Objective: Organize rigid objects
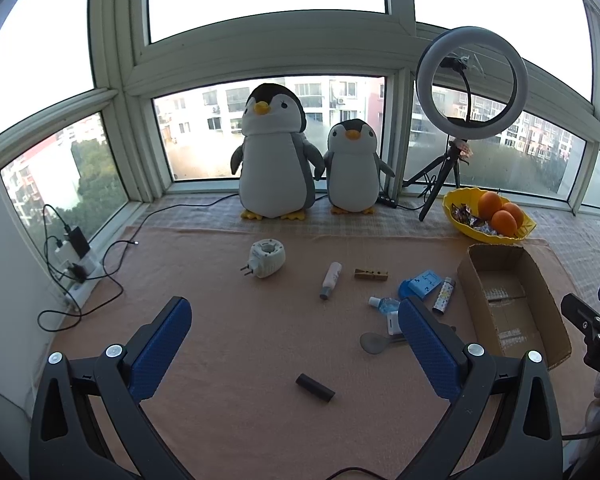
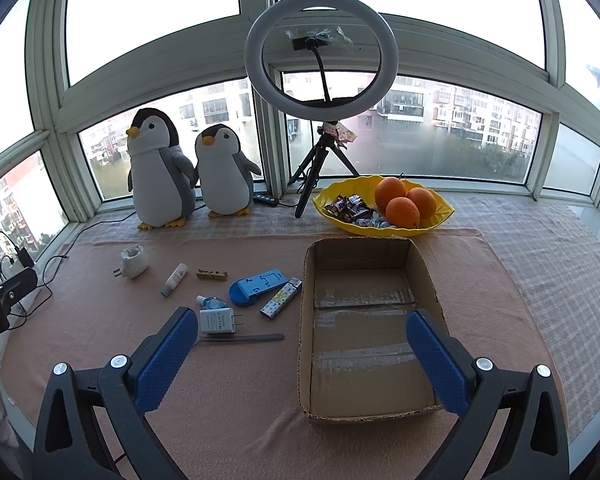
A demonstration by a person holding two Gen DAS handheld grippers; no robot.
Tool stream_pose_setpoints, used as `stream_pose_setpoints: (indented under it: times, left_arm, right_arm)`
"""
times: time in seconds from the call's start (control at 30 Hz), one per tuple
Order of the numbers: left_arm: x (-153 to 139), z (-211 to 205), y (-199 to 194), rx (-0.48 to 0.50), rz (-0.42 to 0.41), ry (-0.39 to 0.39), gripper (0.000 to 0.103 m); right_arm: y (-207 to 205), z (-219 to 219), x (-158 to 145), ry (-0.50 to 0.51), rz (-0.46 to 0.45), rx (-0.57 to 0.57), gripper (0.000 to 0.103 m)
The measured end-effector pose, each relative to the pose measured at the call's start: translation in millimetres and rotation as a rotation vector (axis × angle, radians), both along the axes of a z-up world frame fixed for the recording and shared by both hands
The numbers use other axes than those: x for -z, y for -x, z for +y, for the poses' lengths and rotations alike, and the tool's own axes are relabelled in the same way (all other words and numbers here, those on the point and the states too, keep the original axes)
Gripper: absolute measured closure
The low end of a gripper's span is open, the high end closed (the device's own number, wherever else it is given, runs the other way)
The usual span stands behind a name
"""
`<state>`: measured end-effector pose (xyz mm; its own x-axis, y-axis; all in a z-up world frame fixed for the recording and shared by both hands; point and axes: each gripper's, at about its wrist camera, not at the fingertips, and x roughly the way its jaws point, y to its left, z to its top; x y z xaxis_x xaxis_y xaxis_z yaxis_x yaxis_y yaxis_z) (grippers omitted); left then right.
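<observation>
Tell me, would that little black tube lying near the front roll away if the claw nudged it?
Probably. The black tube looks round and smooth and lies on its side, so a sideways push would likely roll it, though the cloth may slow it. It looks stiff and light, so the open left claw should lift it easily.

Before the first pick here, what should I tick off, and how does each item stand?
1. Cardboard box empty and open: ok.
2. Left hand-held gripper open, holding nothing: ok.
3. Right hand-held gripper open, holding nothing: ok.
4. Small items lie apart on the cloth: not ok; white charger, blue bottle and spoon crowd together.
5. Black cylinder lies alone, near the left gripper: ok.
</observation>
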<state>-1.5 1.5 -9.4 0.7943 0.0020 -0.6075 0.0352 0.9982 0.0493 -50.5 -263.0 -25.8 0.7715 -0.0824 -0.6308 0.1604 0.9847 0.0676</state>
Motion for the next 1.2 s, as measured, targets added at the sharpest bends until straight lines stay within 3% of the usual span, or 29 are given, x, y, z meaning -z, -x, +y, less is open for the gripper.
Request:
stream_pose_setpoints:
  times: [1.2]
  left_arm:
    - [3.6,0.4,-1.4,0.006,0.005,-0.004,0.0]
  right_arm:
    - [0.1,-3.5,4.2,-0.006,0.005,0.002,0.0]
